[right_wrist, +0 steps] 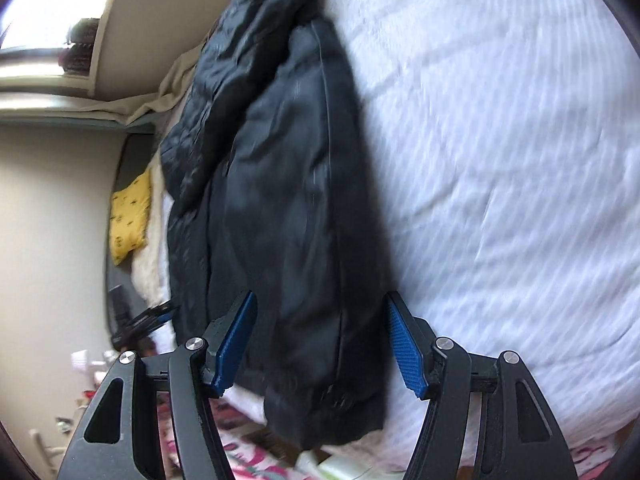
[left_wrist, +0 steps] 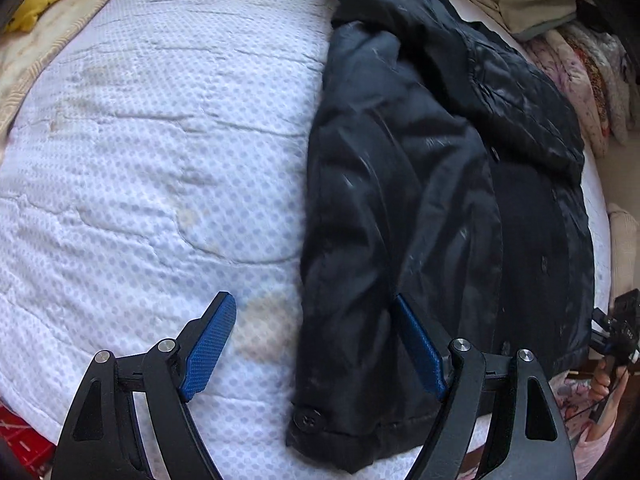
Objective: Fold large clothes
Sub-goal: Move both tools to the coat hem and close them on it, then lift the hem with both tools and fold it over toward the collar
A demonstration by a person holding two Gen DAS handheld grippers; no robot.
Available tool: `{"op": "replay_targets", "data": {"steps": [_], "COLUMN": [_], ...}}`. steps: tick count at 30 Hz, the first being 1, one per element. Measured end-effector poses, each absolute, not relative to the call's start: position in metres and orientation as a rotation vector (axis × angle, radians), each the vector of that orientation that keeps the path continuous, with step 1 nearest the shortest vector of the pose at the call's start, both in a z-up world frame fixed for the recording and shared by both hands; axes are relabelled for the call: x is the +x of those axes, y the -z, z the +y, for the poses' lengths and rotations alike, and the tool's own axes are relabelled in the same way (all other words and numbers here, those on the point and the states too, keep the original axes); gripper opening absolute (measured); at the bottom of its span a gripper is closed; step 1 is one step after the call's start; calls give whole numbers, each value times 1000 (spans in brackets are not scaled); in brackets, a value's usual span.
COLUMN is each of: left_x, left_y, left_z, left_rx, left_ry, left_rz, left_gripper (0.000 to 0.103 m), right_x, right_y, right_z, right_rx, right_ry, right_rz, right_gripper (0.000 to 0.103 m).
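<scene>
A white quilted bed cover (left_wrist: 140,140) is seen, with a black jacket (left_wrist: 420,184) laid lengthwise on it. The left gripper (left_wrist: 316,344) and right gripper (right_wrist: 320,340) are held wide apart above the jacket's hem, nothing gripped.

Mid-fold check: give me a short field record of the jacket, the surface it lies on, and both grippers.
garment: black jacket, lengthwise on the bed, partly folded over itself
surface: white quilted bedcover
left gripper: open, straddling the jacket's hem edge, not pinching it
right gripper: open, above the jacket's near end
clutter: yellow pillow at the bed's edge
</scene>
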State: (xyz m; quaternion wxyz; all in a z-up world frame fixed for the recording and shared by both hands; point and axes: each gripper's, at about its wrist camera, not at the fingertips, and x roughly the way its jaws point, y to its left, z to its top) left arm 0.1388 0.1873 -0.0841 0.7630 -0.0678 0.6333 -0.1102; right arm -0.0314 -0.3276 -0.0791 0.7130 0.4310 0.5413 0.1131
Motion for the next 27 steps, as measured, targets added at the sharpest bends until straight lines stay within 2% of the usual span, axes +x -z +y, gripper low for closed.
{"op": "replay_targets", "data": {"steps": [4, 5, 7, 8, 10, 11, 12, 13, 14, 15, 16, 27], "left_x": [124, 122, 118, 115, 109, 107, 106, 105, 105, 103, 101, 64], "left_y": [87, 87, 86, 86, 86, 87, 87, 87, 86, 85, 82, 21], "left_z": [182, 181, 180, 181, 187, 192, 194, 198, 201, 203, 205, 218], "left_rx": [-111, -110, -124, -140, -187, -214, -236, -266, -295, -317, -333, -393], "left_ry": [275, 282, 303, 317, 340, 345, 348, 356, 364, 369, 376, 480], "left_rz": [1384, 1384, 1385, 1388, 1393, 1397, 1398, 1400, 1400, 1397, 1388, 1303], "left_gripper": [83, 80, 70, 59, 46, 38, 32, 30, 27, 25, 25, 23], "right_x": [-36, -35, -32, -30, -29, -28, -30, -29, -28, -26, -26, -62], "right_y": [85, 85, 86, 86, 89, 92, 94, 94, 93, 89, 84, 32], "right_z": [-316, -313, -310, -311, -310, -308, -308, -307, -307, -307, -306, -317], "right_rx": [936, 925, 927, 939, 977, 993, 990, 987, 994, 1001, 993, 1014], "right_ry": [-295, -303, -321, -329, -362, -376, -382, -391, -398, -410, -422, -467], "right_rz": [1211, 1211, 1212, 1212, 1221, 1232, 1237, 1240, 1232, 1214, 1193, 1022], "right_gripper": [65, 65, 65, 65, 50, 46, 34, 24, 19, 14, 12, 10]}}
